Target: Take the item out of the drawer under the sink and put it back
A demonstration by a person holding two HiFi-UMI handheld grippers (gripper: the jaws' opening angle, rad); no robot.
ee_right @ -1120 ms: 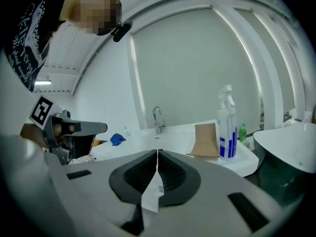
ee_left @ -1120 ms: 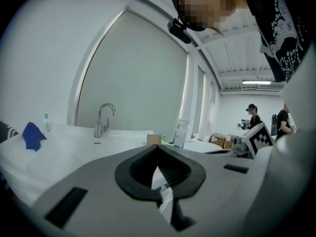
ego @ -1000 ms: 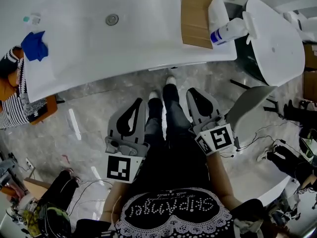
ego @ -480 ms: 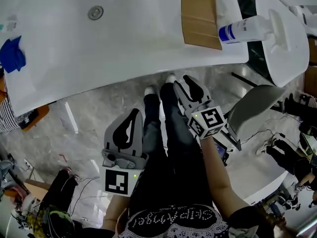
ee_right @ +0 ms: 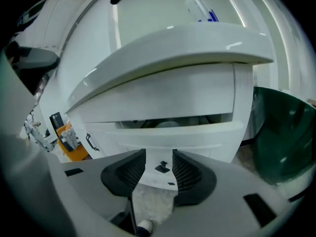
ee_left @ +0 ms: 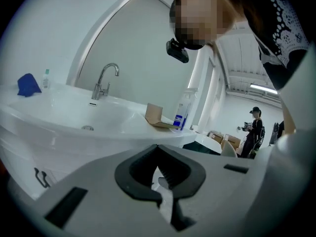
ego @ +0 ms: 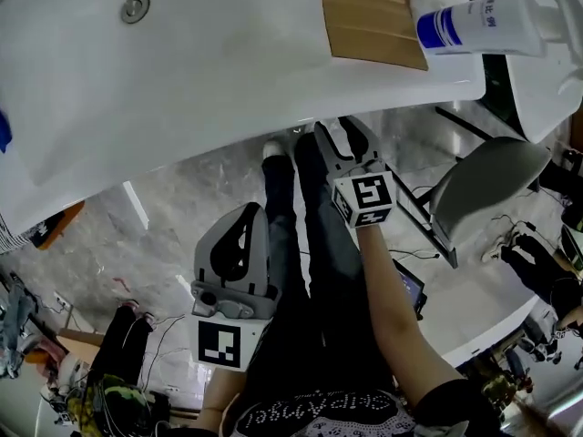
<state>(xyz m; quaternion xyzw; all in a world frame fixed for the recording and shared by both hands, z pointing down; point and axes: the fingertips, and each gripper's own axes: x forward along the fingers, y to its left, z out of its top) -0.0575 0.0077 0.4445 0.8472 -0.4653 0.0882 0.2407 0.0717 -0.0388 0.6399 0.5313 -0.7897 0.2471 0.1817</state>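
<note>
The white cabinet under the sink shows in the right gripper view, its upper drawer [ee_right: 163,135] pulled out a crack. Pale shapes lie in the dark gap; I cannot tell what they are. My right gripper [ee_right: 159,164] points at the drawer front, a short way off. Its jaws have just been opening and now stand open with nothing between them; a small dark handle [ee_right: 162,168] shows through the gap. In the head view the right gripper [ego: 349,137] reaches under the sink's front edge [ego: 301,116]. My left gripper [ego: 239,244] hangs lower left, shut and empty, also shut [ee_left: 158,149] in its own view.
On the countertop are a cardboard piece [ego: 369,16], a spray bottle [ego: 483,24], a faucet [ee_left: 106,80] and a blue cloth [ee_left: 28,84]. A grey chair [ego: 492,189] stands at right. A green bin [ee_right: 281,132] is right of the cabinet. A person [ee_left: 254,132] stands far back.
The right gripper has gone forward and down to the sink's front edge, and its jaws have opened. The left gripper has sunk a little, still shut. The sink looms larger.
</note>
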